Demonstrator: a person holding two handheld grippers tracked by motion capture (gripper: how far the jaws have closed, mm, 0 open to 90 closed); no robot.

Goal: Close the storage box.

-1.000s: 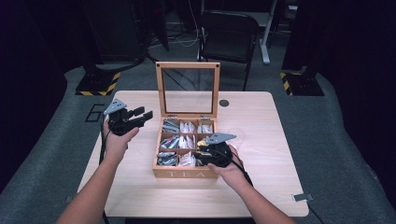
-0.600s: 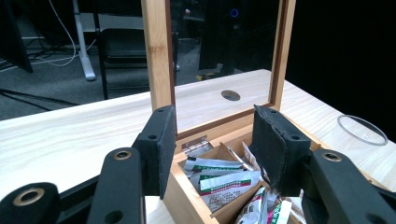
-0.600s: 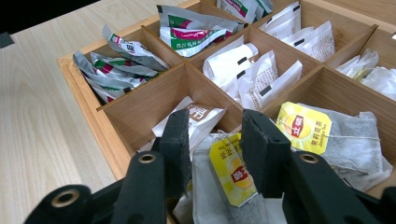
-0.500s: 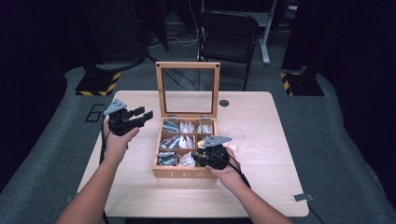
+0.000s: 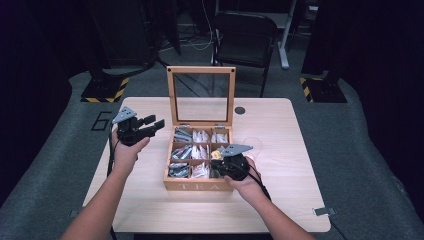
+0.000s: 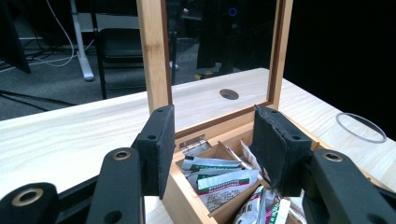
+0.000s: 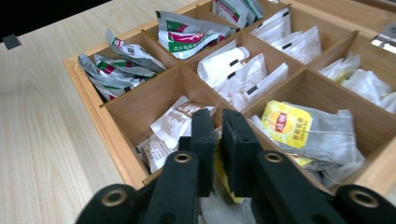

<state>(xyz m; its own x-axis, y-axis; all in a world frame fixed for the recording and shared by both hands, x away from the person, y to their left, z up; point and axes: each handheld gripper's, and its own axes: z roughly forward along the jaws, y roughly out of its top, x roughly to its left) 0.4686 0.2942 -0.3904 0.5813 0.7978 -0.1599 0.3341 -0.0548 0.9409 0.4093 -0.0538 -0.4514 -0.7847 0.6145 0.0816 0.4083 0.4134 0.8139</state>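
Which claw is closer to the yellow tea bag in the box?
The right claw. It is down in the tea box, right beside the yellow tea bag. The left claw hovers outside the box's far left corner.

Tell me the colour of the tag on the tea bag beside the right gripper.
Yellow tag, clearest in the right gripper view.

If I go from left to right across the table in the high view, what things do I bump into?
Left gripper → wooden tea box → right gripper → clear ring lying on the table.
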